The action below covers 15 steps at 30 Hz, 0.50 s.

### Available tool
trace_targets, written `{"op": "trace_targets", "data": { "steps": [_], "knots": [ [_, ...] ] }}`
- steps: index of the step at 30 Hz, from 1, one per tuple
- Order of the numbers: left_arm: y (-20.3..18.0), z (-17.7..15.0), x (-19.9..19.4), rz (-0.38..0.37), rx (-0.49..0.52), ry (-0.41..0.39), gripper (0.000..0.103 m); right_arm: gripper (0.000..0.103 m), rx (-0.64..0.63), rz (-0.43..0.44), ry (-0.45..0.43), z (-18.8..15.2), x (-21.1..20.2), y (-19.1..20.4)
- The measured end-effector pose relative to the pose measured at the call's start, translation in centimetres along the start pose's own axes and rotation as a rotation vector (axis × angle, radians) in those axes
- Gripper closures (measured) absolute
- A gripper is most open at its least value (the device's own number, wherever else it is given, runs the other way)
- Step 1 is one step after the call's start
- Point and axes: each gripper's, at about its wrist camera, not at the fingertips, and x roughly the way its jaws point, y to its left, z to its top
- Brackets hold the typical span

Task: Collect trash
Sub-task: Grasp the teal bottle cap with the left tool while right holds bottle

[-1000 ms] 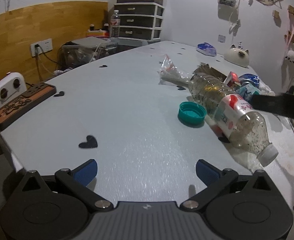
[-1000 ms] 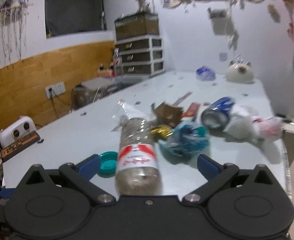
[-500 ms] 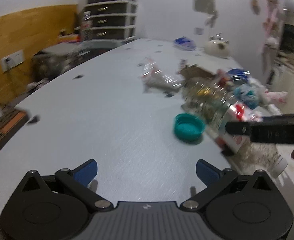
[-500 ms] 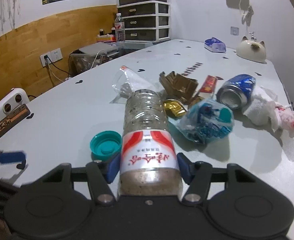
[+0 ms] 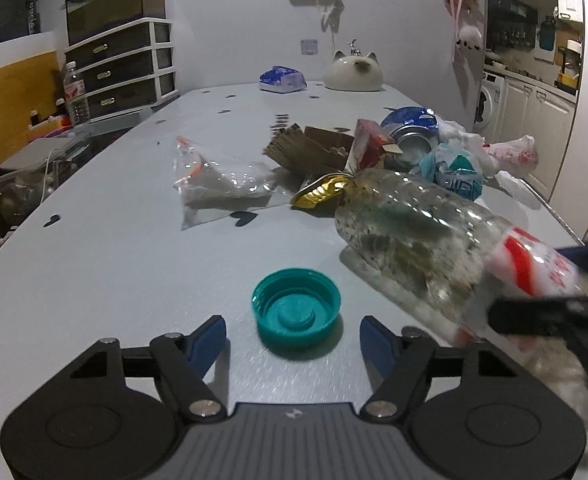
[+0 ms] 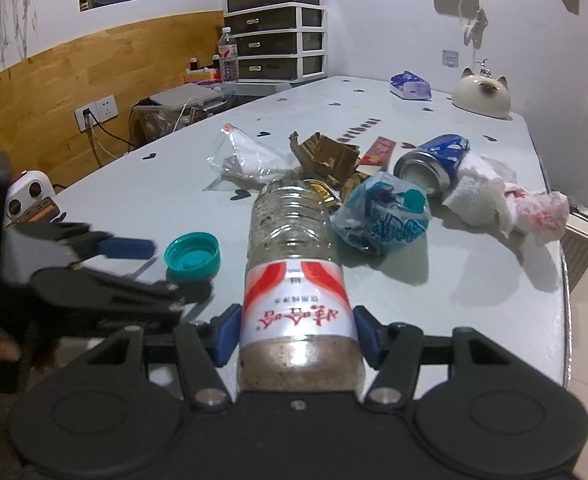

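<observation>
A teal bottle cap point(image 5: 296, 316) lies open side up on the grey table point(image 5: 133, 240). It sits between the blue pads of my left gripper point(image 5: 294, 340), whose jaws are closing, with a gap on each side. My right gripper point(image 6: 296, 336) is shut on a dirty clear plastic bottle point(image 6: 291, 248) at its red and white label. The bottle point(image 5: 434, 248) tilts, its base raised off the table. Behind it lie a clear plastic bag point(image 5: 221, 180), torn cardboard point(image 5: 306, 152), a gold wrapper point(image 5: 322, 194), a red box point(image 5: 368, 148), a blue can point(image 5: 412, 132), a blue bag point(image 5: 454, 176) and crumpled tissue point(image 6: 482, 188).
A cat-shaped ceramic point(image 5: 354, 76) and a blue tissue pack point(image 5: 281, 80) sit at the table's far end. A drawer unit point(image 5: 125, 68) stands at the back left. A power strip point(image 6: 33, 210) is off the left edge. The table's right edge point(image 6: 562, 272) runs close to the trash.
My left gripper has moved right up to the teal cap and its jaws have narrowed around it. My right gripper has shut on the bottle and tipped it up.
</observation>
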Motion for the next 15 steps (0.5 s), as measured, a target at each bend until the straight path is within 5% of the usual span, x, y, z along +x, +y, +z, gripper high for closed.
{"op": "trace_targets", "data": {
  "steps": [7,15],
  "knots": [
    [-0.6,0.9,0.6,0.028,-0.014,-0.016,0.053,0.043,-0.01,0.004,-0.005,-0.5,-0.4,-0.3],
    [-1.8,-0.1,-1.1,0.054,-0.05,-0.031,0.053,0.044,-0.007,0.011,-0.028,-1.1,-1.4,-0.3]
  ]
}}
